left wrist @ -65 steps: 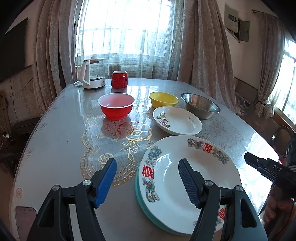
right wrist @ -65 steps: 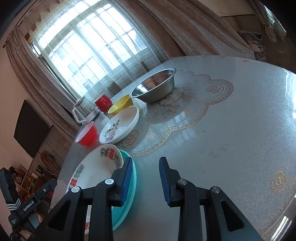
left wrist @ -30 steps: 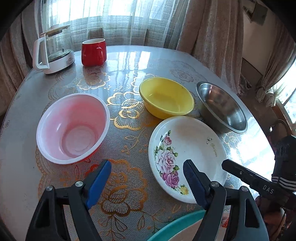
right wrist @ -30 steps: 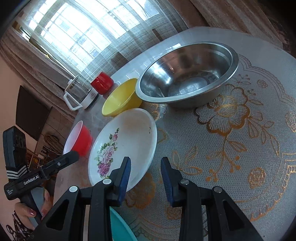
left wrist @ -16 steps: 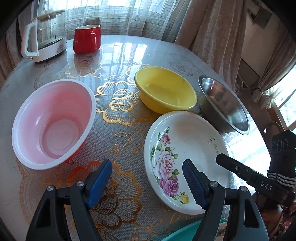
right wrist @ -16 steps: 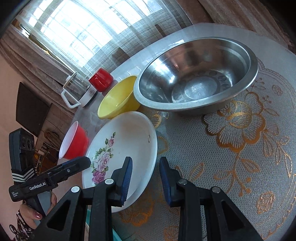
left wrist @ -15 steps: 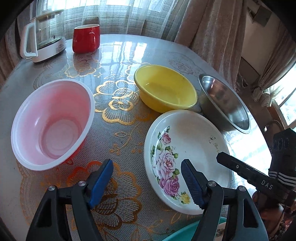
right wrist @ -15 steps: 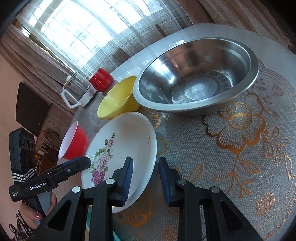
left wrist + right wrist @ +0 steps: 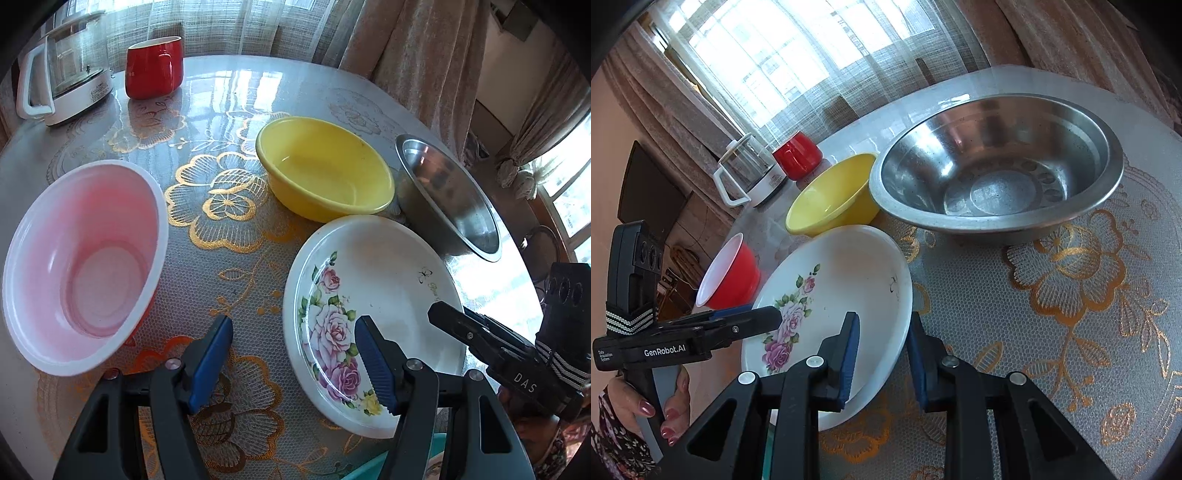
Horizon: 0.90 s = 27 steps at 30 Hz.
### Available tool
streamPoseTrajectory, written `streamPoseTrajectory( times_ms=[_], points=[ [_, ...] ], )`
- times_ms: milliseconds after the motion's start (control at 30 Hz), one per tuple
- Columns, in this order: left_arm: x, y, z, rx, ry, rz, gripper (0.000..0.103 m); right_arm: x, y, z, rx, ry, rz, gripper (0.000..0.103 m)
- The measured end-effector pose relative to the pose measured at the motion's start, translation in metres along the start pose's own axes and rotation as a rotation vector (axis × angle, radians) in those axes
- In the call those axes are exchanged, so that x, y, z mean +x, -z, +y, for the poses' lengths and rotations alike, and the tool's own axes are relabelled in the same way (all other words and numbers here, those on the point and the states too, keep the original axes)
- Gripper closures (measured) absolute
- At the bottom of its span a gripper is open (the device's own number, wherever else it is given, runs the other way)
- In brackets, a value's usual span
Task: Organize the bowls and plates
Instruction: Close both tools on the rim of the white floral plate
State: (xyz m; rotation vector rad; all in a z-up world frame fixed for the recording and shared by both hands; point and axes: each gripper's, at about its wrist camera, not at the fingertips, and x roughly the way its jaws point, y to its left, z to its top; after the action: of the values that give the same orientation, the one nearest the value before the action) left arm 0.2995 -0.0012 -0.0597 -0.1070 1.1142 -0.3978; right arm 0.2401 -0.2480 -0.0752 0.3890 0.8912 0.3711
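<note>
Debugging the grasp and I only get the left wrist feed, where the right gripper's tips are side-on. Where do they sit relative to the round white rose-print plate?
Observer: The right gripper straddles the near rim of the round white rose-print plate: one finger is inside over the plate, the other outside over the gold-patterned lace tablecloth.
Operator: Clamped?
Observer: Not yet. A gap shows between the inner blue pad and the rim, and the plate looks to lie flat on the cloth.
Operator: Is the round stainless steel bowl empty? I only see part of its inside.
Observer: Yes. The right wrist view shows the whole bottom of the round stainless steel bowl, and nothing is in it.
</note>
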Motion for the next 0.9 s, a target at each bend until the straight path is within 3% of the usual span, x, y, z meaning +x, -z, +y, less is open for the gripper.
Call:
streamPoseTrajectory(
  times_ms=[67,267,400,500,667,900],
  points=[
    [0.002,-0.002,-0.001,0.024,-0.004,0.001,0.035,0.000,0.000,-0.002,-0.003,0.007,-0.004,0.083],
    [0.007,-0.001,-0.013,0.136,-0.034,0.002,0.038,0.000,0.001,-0.004,0.013,-0.007,-0.004,0.084],
    [0.011,0.002,-0.024,0.225,-0.069,-0.011,0.052,0.001,0.000,-0.002,0.005,-0.001,-0.001,0.085],
    [0.013,0.006,-0.032,0.282,-0.061,-0.016,0.057,0.002,0.000,0.003,-0.018,0.031,0.001,0.087],
    [0.012,0.003,-0.028,0.236,-0.063,-0.012,0.063,0.003,-0.001,0.007,-0.036,0.064,0.000,0.088],
    [-0.006,0.010,-0.028,0.201,-0.028,-0.050,0.064,-0.004,0.001,0.004,0.006,0.036,0.014,0.088]
  ],
)
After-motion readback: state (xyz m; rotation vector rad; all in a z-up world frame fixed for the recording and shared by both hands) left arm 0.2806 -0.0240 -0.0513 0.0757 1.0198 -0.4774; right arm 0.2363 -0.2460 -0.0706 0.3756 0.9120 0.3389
